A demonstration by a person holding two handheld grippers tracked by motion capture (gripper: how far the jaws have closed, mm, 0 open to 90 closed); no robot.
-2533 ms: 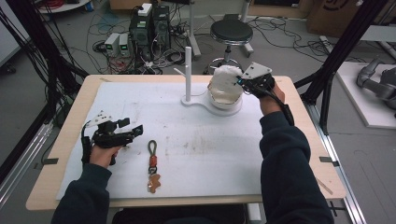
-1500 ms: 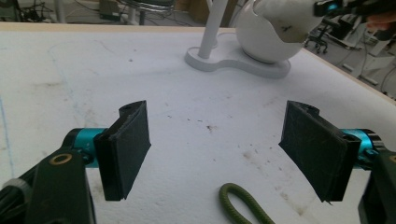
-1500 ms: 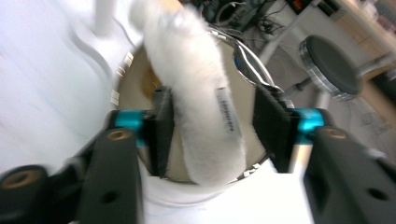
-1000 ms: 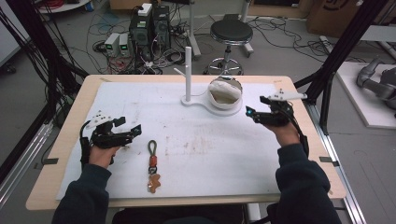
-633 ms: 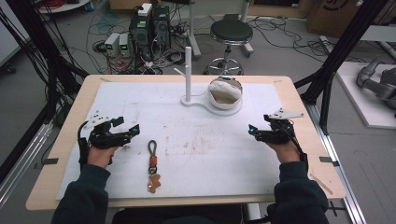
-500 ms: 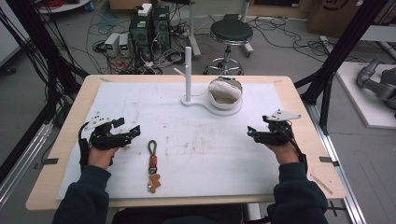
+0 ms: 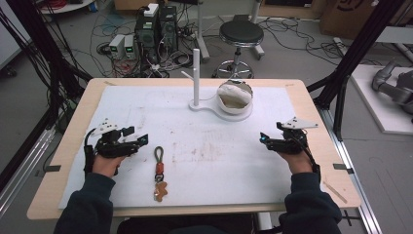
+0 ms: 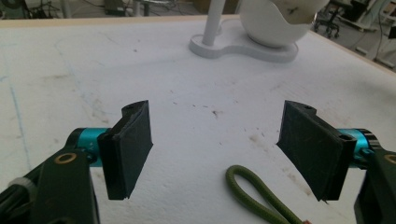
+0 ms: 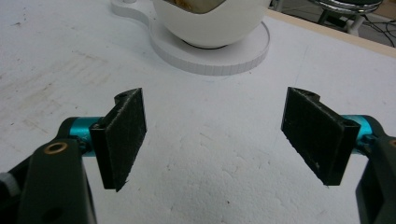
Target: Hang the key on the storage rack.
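1. We see the left gripper (image 8: 217, 154) with its jaws spread wide and nothing between them; each jaw is a flat black pad with a rough, grainy face, fixed on a turquoise metal pin to a black frame.
2. The right gripper (image 9: 212, 140) matches it: same dull black pads, same turquoise pins, jaws wide apart and empty over bare white sheet.
3. Just below the left jaws in the left gripper view we find the olive-green cord loop of the keychain (image 8: 254, 193), round and smooth. In the high view the keychain (image 7: 159, 173) lies flat and lengthwise toward the person, just beside the left gripper (image 7: 139, 140) on its inner side: green loop at the far end, a red piece in the middle, a tan charm nearest the person.
4. The bench (image 7: 316, 109) is pale wood, covered by a white foam-like sheet (image 7: 214, 146) with a pebbled grain, brown smudges and faint scratches.
5. At the far middle stands a white stand (image 7: 196, 73), a slim upright post with a short side peg on a flat rounded base, and a glossy white bowl-shaped shell (image 7: 234, 96) sits on that base.
6. Both forearms in dark sleeves come in low; the left hand (image 7: 109, 158) and right hand (image 7: 296, 156) hold the grippers level, close above the sheet, well apart, the right gripper (image 7: 265, 140) pointing inward.
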